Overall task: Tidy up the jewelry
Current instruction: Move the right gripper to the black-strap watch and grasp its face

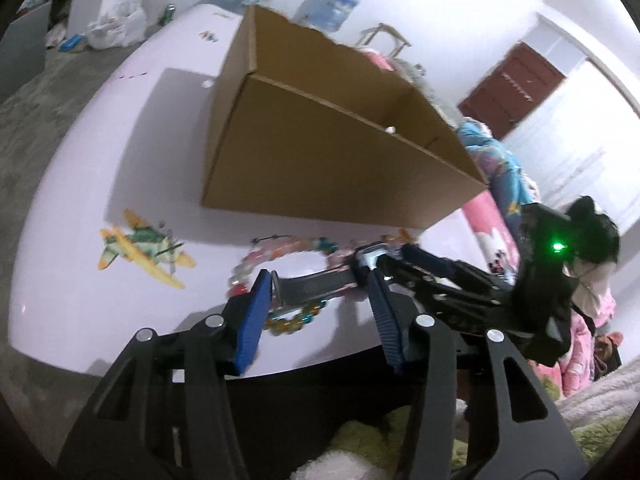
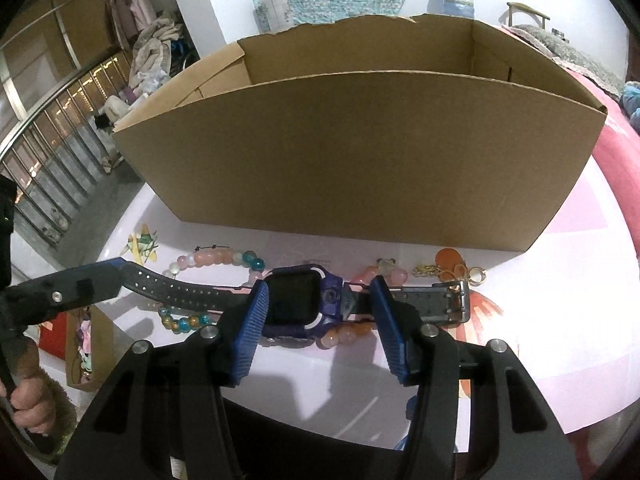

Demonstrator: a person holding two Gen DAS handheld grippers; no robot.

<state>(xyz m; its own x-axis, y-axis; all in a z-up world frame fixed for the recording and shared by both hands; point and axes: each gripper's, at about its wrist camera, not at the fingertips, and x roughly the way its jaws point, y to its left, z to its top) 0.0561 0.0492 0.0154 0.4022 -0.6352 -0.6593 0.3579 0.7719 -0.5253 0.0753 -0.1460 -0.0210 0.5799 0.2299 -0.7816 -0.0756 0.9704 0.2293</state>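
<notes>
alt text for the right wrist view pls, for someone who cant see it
A blue and black smartwatch sits between the open blue-padded fingers of the right gripper, its perforated black strap reaching to the left gripper at the frame's left. Behind it stands an open brown cardboard box on a white table, with pastel bead bracelets lying around the watch.

Watch strap [image 1: 316, 286] between left jaws, cardboard box [image 1: 320, 152]

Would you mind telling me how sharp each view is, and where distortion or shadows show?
Left wrist view: motion-blurred, the box edges and bracelet smeared, a green light glowing on the right hand-held gripper. Right wrist view: sharper, the watch crisp; fisheye bows the box's front rim, which shades the table behind the beads.
</notes>
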